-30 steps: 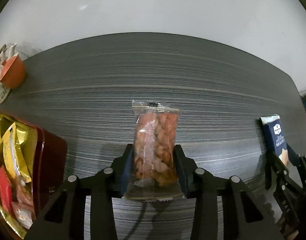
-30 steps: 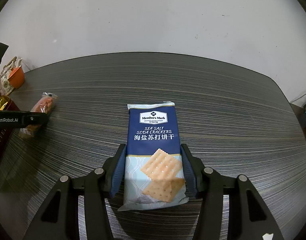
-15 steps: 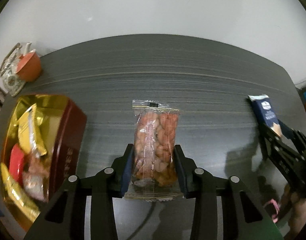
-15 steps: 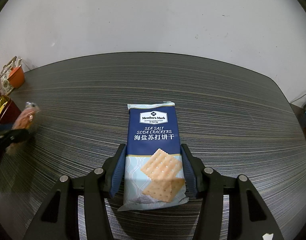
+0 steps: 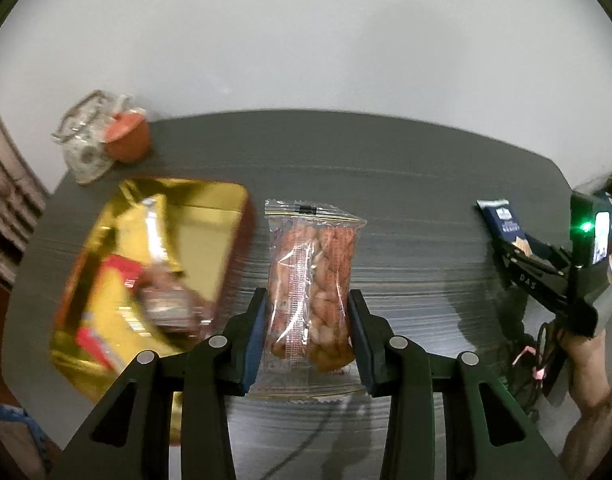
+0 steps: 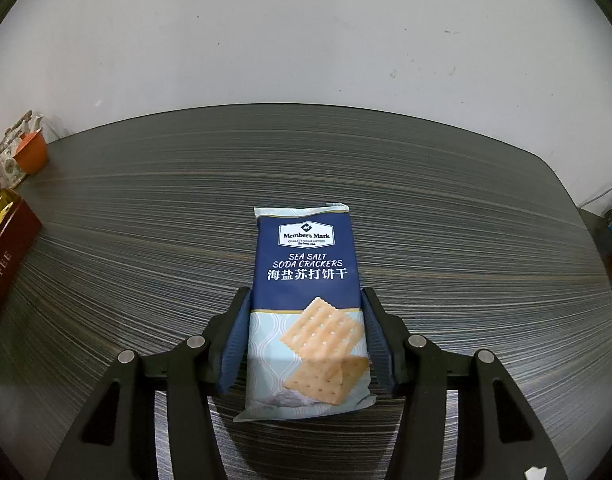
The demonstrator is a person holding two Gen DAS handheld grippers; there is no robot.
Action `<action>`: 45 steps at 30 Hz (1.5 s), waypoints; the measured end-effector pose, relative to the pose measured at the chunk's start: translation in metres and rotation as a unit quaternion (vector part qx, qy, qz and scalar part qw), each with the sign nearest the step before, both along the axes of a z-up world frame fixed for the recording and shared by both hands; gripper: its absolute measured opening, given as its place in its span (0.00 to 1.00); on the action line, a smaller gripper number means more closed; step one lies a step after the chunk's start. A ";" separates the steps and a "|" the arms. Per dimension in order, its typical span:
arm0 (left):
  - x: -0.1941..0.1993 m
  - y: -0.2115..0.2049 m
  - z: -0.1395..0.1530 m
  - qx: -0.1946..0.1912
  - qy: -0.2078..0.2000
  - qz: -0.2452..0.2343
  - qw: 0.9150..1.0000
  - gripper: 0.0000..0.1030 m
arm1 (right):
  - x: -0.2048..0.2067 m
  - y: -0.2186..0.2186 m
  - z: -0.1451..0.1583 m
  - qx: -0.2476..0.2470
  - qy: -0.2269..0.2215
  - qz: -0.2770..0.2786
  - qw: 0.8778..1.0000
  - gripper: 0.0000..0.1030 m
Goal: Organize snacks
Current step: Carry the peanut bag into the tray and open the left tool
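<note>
My left gripper (image 5: pixel 306 308) is shut on a clear packet of reddish peanuts (image 5: pixel 310 280) and holds it above the dark table, just right of a red tin (image 5: pixel 145 264) with a gold inside that holds several wrapped snacks. My right gripper (image 6: pixel 306 320) is shut on a blue packet of sea salt soda crackers (image 6: pixel 308 304), low over the middle of the table. In the left wrist view the right gripper (image 5: pixel 518 248) and the cracker packet (image 5: pixel 504 220) show at the far right. The tin's side (image 6: pixel 5 256) shows at the left edge of the right wrist view.
An orange cup (image 5: pixel 125 142) and a clear glass jar (image 5: pixel 83 152) stand at the table's back left corner. The white wall rises behind the striped dark table (image 6: pixel 446 208). A person's forearm (image 5: pixel 590 392) is at the right, off the table.
My left gripper has lifted and swung left with the peanut packet, so the tin is now seen from above beside it. The right gripper and cracker packet have stayed still.
</note>
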State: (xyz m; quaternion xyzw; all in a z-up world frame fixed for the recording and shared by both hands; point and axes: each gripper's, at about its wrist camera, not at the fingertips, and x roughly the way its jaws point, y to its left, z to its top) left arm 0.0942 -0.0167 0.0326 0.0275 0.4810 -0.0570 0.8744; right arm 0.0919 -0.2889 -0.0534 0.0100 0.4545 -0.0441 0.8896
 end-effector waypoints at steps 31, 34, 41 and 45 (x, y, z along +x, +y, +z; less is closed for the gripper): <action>0.031 0.169 -0.016 0.041 0.011 0.103 0.994 0.39 | 0.001 -0.002 -0.001 0.000 0.000 0.000 1.000 0.49; 0.035 0.171 -0.028 0.041 0.022 0.102 0.994 0.39 | 0.001 -0.002 -0.001 0.000 -0.001 0.001 1.000 0.49; 0.039 0.175 -0.044 0.043 0.032 0.109 0.993 0.39 | 0.001 -0.002 -0.001 0.001 -0.001 0.001 1.000 0.49; 0.043 0.177 -0.050 0.050 0.037 0.108 0.992 0.39 | 0.001 -0.002 -0.001 0.001 -0.001 0.001 1.000 0.49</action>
